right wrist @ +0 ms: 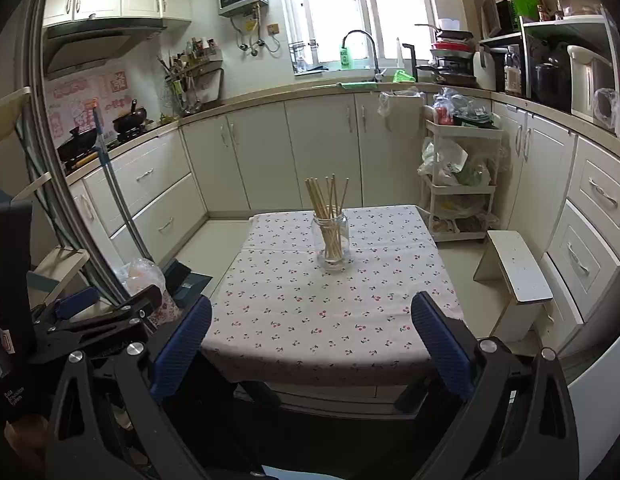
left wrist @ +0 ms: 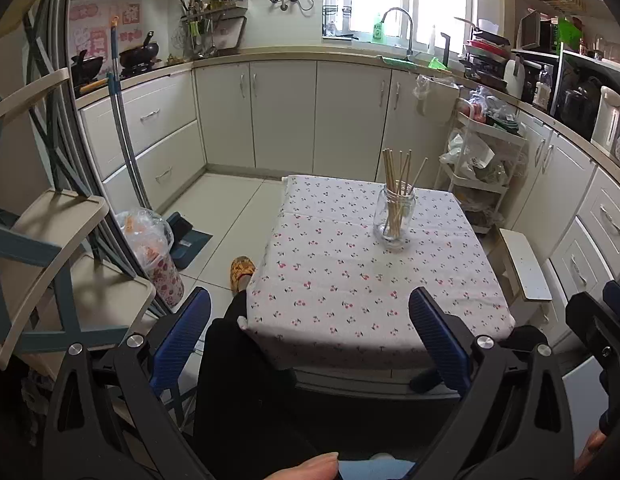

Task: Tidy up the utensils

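A clear glass jar [left wrist: 394, 218] holding several wooden chopsticks [left wrist: 398, 176] stands upright on the cherry-print tablecloth [left wrist: 350, 280] of a small table. In the right wrist view the jar [right wrist: 331, 240] with the chopsticks [right wrist: 328, 204] stands near the table's middle [right wrist: 310, 312]. My left gripper [left wrist: 310, 340] is open and empty, held back from the table's near edge. My right gripper [right wrist: 310, 344] is open and empty, also short of the near edge. The left gripper [right wrist: 98, 312] also shows at the left of the right wrist view.
A white stool [right wrist: 518, 276] stands right of the table. A tiered cart [right wrist: 458, 184] with bags is behind it. A bagged bin [left wrist: 158, 256] and dustpan [left wrist: 186, 240] sit on the floor at left. A foot in an orange slipper [left wrist: 241, 270] is beside the table. Cabinets line the walls.
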Demonstrator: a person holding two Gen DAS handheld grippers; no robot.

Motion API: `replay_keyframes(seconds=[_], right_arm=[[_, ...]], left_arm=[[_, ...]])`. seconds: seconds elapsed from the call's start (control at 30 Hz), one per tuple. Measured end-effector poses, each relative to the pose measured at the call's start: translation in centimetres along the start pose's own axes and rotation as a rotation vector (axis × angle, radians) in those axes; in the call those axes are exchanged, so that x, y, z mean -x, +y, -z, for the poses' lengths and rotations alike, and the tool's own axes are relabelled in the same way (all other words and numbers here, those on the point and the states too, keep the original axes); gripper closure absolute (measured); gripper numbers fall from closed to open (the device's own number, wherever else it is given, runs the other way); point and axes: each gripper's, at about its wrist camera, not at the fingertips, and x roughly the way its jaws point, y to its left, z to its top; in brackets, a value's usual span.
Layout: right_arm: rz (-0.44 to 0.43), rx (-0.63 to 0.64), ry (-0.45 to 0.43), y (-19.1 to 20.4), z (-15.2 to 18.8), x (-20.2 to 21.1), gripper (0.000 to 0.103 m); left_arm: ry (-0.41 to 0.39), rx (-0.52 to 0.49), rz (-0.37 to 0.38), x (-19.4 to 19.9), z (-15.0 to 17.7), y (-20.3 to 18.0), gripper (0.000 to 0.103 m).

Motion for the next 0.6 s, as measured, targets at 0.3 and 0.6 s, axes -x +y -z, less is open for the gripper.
replay_keyframes(seconds=[0.3, 0.6], right_arm=[[-0.013, 0.025, -0.035, 1.0, 0.3, 2.6, 0.007], [-0.029, 0.04, -0.039, 1.4, 0.9, 3.7, 0.007]], left_arm=[[-0.009, 0.001, -0.003, 2.2, 0.5, 1.0, 0.008], [-0.045, 0.02, -0.024, 4.1, 0.7, 1.9, 0.008]])
